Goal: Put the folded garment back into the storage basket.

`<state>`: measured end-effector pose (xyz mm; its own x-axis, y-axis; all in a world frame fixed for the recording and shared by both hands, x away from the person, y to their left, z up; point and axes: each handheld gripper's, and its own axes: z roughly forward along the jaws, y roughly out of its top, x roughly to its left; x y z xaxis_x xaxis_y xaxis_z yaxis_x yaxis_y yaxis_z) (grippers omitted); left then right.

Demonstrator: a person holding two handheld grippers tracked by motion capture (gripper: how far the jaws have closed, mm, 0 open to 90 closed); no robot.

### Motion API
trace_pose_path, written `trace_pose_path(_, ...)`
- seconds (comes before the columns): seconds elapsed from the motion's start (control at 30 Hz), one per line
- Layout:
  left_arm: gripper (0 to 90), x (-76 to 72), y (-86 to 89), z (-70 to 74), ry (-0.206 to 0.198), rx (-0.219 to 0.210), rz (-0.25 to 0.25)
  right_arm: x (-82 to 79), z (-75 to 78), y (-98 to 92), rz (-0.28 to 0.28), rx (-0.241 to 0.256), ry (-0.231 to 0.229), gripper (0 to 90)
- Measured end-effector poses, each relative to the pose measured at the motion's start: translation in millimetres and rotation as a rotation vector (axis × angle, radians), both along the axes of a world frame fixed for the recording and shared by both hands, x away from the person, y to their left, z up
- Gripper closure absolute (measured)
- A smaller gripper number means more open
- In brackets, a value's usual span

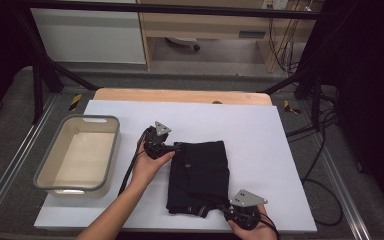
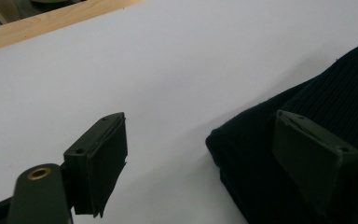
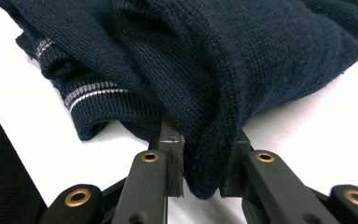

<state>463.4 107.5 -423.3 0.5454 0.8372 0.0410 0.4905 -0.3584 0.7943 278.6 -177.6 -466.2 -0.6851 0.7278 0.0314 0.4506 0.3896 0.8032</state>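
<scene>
Pinching fold of navy knit sweater between jaws of my right gripper, cloth bulging out below pads; striped cuff lies left of jaws. My left gripper has jaws spread wide, sweater edge under right jaw, bare white sheet between and ahead. Grey bin well apart

The high view looks forward and down over the whole table. Each gripper view sits low and very close to the sweater, which all three views share.
</scene>
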Motion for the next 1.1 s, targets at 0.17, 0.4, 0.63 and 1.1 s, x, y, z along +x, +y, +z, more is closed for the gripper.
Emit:
trace_pose_path(0.17,18.1,2.7,2.3,-6.2,0.021,0.008,0.010,0.0,0.0,-0.1,0.001,0.000,0.000,76.1)
trace_pose_path(0.4,18.4,5.3,3.3,-18.6,0.061,-0.002,0.010,0.1,-0.2,-0.3,0.001,0.001,-0.001,76.0)
trace_pose_path(0.63,19.2,6.6,-2.6,-30.0,0.114,-0.023,-0.028,0.2,-0.2,-0.5,0.002,0.002,0.001,76.0)
trace_pose_path(1.1,62.9,8.0,-10.7,-28.0,0.191,-0.106,-0.130,0.7,0.2,-0.3,0.002,0.002,0.005,76.0)
